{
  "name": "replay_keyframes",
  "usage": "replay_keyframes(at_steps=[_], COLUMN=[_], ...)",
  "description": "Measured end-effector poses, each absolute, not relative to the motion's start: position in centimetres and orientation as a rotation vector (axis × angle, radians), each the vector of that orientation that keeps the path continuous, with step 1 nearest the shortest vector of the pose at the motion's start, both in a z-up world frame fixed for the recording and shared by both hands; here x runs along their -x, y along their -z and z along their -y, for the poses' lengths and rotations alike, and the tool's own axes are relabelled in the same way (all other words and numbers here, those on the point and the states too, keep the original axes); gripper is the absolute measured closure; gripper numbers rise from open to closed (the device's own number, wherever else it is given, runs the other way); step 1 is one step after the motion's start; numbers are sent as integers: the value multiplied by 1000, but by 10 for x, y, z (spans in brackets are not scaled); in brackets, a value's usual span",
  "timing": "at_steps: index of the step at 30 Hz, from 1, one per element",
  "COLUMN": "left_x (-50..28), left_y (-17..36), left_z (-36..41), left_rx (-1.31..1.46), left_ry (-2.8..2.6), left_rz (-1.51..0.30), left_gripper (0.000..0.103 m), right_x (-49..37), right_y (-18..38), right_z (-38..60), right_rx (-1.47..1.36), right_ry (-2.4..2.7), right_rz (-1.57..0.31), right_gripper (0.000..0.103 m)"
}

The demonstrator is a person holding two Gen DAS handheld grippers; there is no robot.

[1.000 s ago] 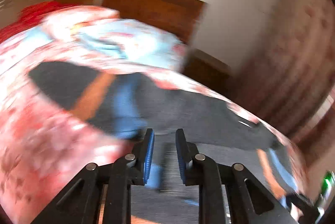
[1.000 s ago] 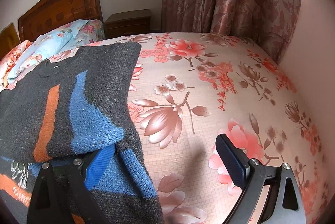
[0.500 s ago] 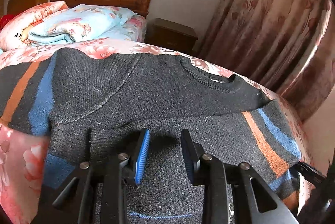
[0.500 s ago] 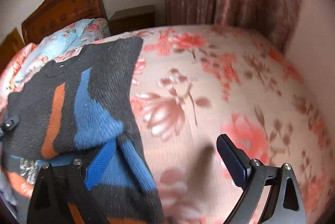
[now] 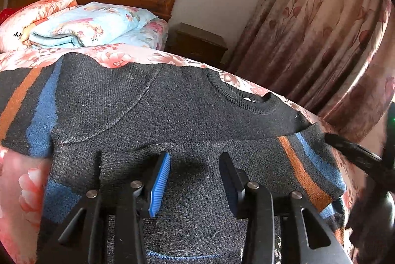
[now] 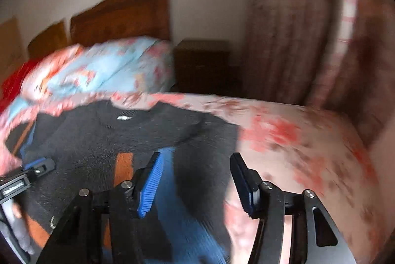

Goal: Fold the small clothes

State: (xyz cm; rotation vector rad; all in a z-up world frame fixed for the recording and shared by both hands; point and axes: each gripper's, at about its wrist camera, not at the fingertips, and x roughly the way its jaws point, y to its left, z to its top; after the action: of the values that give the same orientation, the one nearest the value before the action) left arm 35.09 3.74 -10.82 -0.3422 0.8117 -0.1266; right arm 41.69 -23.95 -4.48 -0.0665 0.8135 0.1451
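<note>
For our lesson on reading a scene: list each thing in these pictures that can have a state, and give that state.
Sweater: flat on bed, sleeves folded in.
Left claw: open, just widened, nothing gripped.
Right claw: open, empty, over sweater.
Blue quilt: folded, by headboard.
Curtain: drawn.

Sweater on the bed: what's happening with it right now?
A person with tongs in each hand is folding a dark grey knit sweater with orange and blue stripes on a floral bedspread. A striped sleeve lies folded across the body. The left tongs have just been opening and sit over the knit, pinching nothing. The right tongs are open above the sweater's edge; that view is blurred.
</note>
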Motion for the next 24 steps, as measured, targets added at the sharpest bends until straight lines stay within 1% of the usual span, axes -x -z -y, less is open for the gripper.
replay_keyframes(at_steps=[4, 6, 9, 13, 14, 16, 18, 20, 22, 24], left_x=[-351, -351, -352, -351, -351, -351, -351, -351, -351, -351], left_y=[109, 109, 109, 109, 109, 109, 109, 109, 109, 109], left_z=[-39, -40, -40, -43, -44, -45, -46, -46, -46, -46], left_rx=[352, 355, 359, 373, 378, 384, 387, 387, 388, 388], left_ry=[130, 131, 131, 137, 139, 141, 142, 142, 142, 143], left_rz=[-809, -808, -807, -806, -805, -803, -803, -803, -802, -803], left_gripper=[61, 61, 61, 61, 61, 61, 61, 61, 61, 61], right_x=[-459, -461, -456, -453, -450, -441, -418, -390, -375, -366], right_y=[85, 82, 70, 84, 87, 80, 59, 45, 50, 69], right_z=[241, 251, 253, 243, 240, 237, 227, 214, 196, 182], right_rx=[104, 34, 32, 107, 137, 183, 236, 198, 241, 314], right_ry=[-135, -153, -140, -137, -130, -57, 12, -71, -140, -164], right_rz=[-981, -973, -934, -990, -978, -977, -876, -805, -815, -861], right_gripper=[0, 0, 0, 0, 0, 0, 0, 0, 0, 0])
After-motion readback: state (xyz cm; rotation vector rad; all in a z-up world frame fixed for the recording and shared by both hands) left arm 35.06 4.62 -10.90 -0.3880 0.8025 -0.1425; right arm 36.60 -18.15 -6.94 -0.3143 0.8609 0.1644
